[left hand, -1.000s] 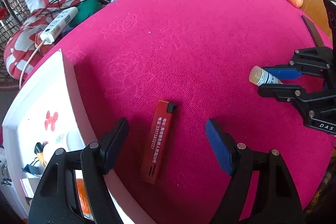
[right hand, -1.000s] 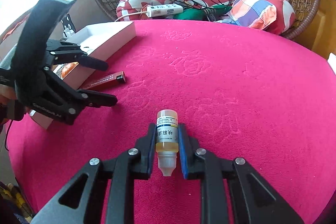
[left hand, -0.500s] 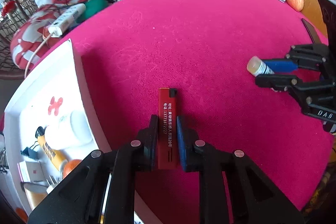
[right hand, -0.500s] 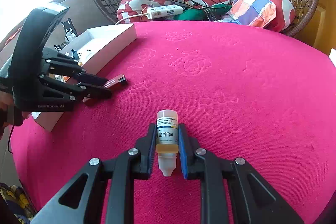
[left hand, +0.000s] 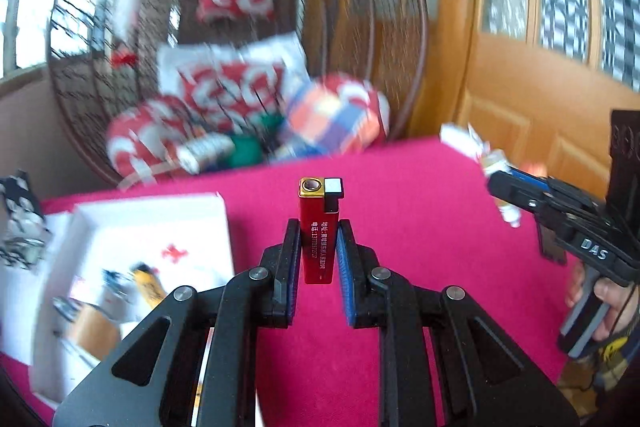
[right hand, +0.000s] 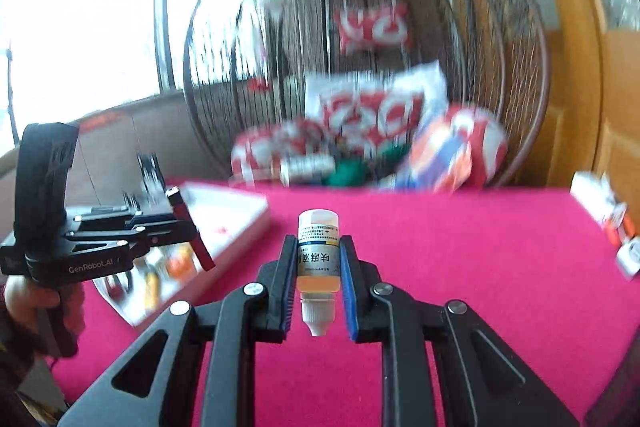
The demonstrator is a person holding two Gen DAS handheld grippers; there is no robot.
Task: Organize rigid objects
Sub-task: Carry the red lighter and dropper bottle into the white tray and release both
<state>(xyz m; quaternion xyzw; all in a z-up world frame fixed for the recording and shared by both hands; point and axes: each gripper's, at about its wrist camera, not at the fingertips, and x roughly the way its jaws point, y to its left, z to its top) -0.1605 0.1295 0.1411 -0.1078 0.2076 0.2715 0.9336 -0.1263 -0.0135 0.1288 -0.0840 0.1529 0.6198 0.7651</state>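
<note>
White box (left hand: 224, 227) with its mixed bits sits far left on the pink worktop (left hand: 420, 195). Just right of it, the left gripper (left hand: 318, 251) has its jaws clamped on the red lighter (left hand: 318, 227), held up off the cloth. Further right, the right gripper (right hand: 318, 279) has its jaws squeezed on the small dropper bottle (right hand: 318, 259), nozzle pointing back at the camera, also in the air.

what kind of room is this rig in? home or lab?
Most likely a home sitting area, not a lab: a wicker hanging chair piled with red-and-white cushions, a panelled wooden door with patterned glass, and a table under a pink cloth.
</note>
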